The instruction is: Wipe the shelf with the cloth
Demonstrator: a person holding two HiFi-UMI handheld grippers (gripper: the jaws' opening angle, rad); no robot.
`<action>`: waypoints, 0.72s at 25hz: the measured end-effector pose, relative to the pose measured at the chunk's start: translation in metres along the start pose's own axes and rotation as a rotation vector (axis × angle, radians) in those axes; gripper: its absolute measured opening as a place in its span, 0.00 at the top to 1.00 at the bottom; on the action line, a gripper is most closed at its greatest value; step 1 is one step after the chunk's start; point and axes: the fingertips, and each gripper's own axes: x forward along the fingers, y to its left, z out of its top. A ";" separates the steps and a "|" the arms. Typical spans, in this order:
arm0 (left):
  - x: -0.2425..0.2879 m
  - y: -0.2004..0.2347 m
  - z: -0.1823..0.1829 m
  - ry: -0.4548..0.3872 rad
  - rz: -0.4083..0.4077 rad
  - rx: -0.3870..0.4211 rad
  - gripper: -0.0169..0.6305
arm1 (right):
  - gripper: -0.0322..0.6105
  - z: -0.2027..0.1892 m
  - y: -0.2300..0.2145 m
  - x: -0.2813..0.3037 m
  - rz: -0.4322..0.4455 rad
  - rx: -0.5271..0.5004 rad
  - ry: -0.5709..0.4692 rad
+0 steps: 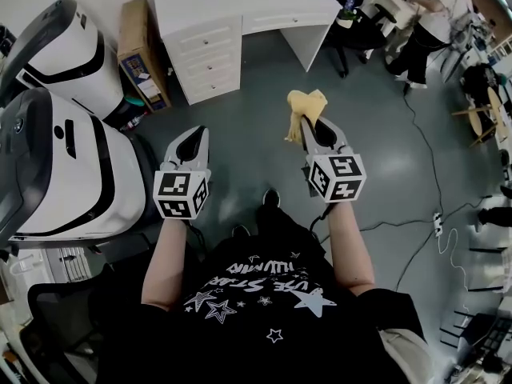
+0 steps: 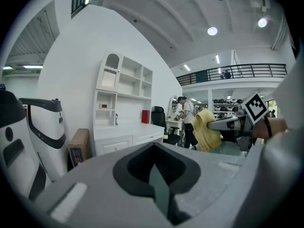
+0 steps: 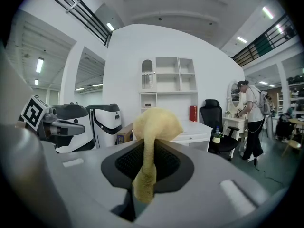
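My right gripper (image 1: 310, 122) is shut on a yellow cloth (image 1: 303, 110), which bunches above the jaw tips and hangs down between them in the right gripper view, cloth (image 3: 153, 137). My left gripper (image 1: 192, 138) is shut with nothing in it and held level beside the right one. Both are held over the grey floor, well short of the white desk (image 1: 240, 14). The white shelf unit (image 3: 168, 87) stands on that desk against the wall; it also shows in the left gripper view as shelf unit (image 2: 124, 87). A red item (image 3: 193, 113) stands on the desktop.
Two large white-and-black machines (image 1: 56, 134) stand at my left. A cardboard box (image 1: 140, 50) leans beside the desk drawers. A black office chair (image 3: 219, 127) and a standing person (image 1: 428, 22) are to the right. Cables (image 1: 436, 214) lie on the floor at right.
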 end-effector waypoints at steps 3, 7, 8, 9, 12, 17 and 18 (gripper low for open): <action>0.003 0.004 -0.003 0.005 0.005 -0.009 0.97 | 0.84 0.001 -0.003 0.004 0.000 -0.009 -0.001; 0.020 0.008 -0.003 0.012 0.019 -0.010 0.97 | 0.84 0.002 -0.018 0.020 0.005 0.009 -0.009; 0.027 0.009 -0.002 0.014 0.024 -0.010 0.97 | 0.84 0.003 -0.023 0.027 0.009 0.012 -0.013; 0.035 0.012 -0.001 0.016 0.029 -0.010 0.97 | 0.84 0.005 -0.028 0.036 0.016 0.013 -0.016; 0.067 0.019 0.005 0.019 0.045 -0.003 0.97 | 0.84 0.010 -0.046 0.065 0.040 0.017 -0.021; 0.140 0.023 0.024 0.025 0.056 0.008 0.97 | 0.84 0.029 -0.100 0.121 0.059 0.028 -0.036; 0.156 0.023 0.029 0.026 0.057 0.012 0.97 | 0.84 0.035 -0.113 0.133 0.064 0.030 -0.040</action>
